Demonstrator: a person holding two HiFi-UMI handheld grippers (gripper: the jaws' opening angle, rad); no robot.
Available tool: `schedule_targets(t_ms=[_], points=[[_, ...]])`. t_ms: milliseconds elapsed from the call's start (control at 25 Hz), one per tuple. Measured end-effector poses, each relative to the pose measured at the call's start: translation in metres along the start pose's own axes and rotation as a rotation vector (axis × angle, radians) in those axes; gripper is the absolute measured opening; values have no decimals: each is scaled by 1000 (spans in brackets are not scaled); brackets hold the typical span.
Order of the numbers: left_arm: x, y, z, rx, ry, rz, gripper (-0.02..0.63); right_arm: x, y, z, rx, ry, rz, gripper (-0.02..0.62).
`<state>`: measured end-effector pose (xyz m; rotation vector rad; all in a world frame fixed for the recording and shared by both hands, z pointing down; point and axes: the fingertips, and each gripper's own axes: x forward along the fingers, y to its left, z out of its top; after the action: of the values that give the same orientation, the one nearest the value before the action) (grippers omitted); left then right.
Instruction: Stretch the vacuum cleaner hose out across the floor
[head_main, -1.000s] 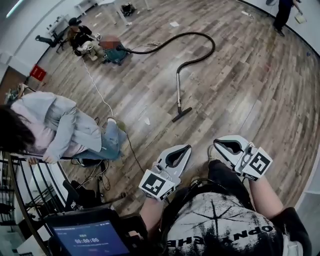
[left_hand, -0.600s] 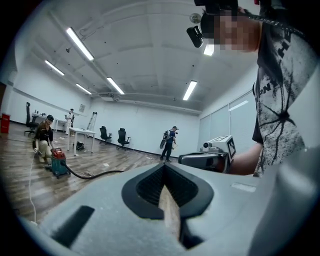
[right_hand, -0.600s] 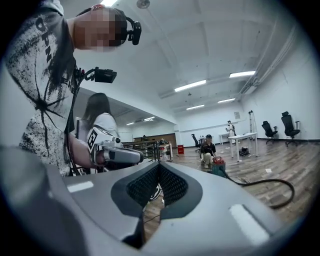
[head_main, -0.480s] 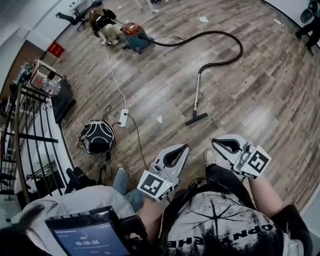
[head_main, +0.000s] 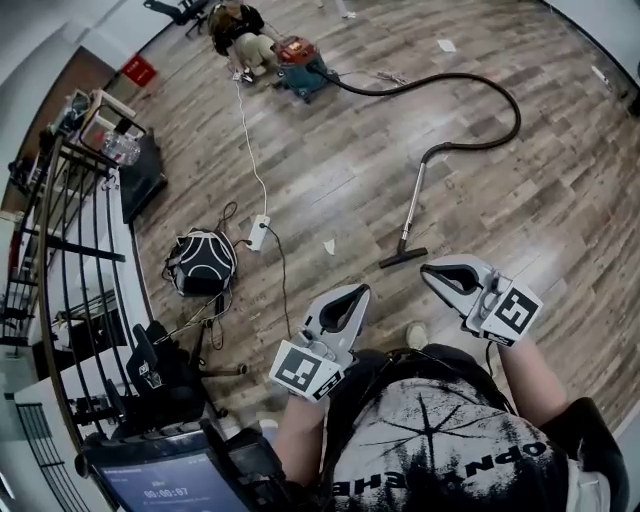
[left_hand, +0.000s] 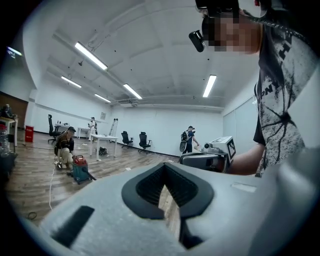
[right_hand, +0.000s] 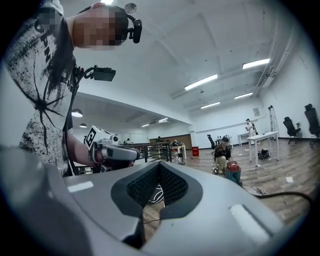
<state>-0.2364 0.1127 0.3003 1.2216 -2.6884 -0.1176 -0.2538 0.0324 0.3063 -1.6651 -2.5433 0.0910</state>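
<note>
Vacuum cleaner (head_main: 300, 62): red and teal, far off on the wood floor (head_main: 480, 210), with a crouching person (head_main: 238, 28) just beside it.
Hose (head_main: 519, 118): black; loops from the cleaner out to the right and back to the wand (head_main: 414, 205).
Floor head (head_main: 403, 258): flat on the boards, near the right tongs.
Left tongs (head_main: 355, 293): tips together, empty.
Right tongs (head_main: 432, 270): tips together, empty.
White cord (head_main: 250, 140): runs from the cleaner to a power strip (head_main: 260, 232).
</note>
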Motion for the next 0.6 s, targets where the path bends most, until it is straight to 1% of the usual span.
schedule_targets(t_ms=[200,280,360,480,600], points=[[5,37,6,9,11,59,0,33,-25,0,41,0,48,5],[4,56,5,13,9,72,0,55,-29,-3,35,15,83,5],[1,79,6,13,3,80,0,80,-35,-4,26,22,101,5],[-5,120,7,17,-6,82,0,120,-50,-1,19,21,95,5],[-13,166,13,18,-15,60,0,164,-63,4,2,32,74,5]])
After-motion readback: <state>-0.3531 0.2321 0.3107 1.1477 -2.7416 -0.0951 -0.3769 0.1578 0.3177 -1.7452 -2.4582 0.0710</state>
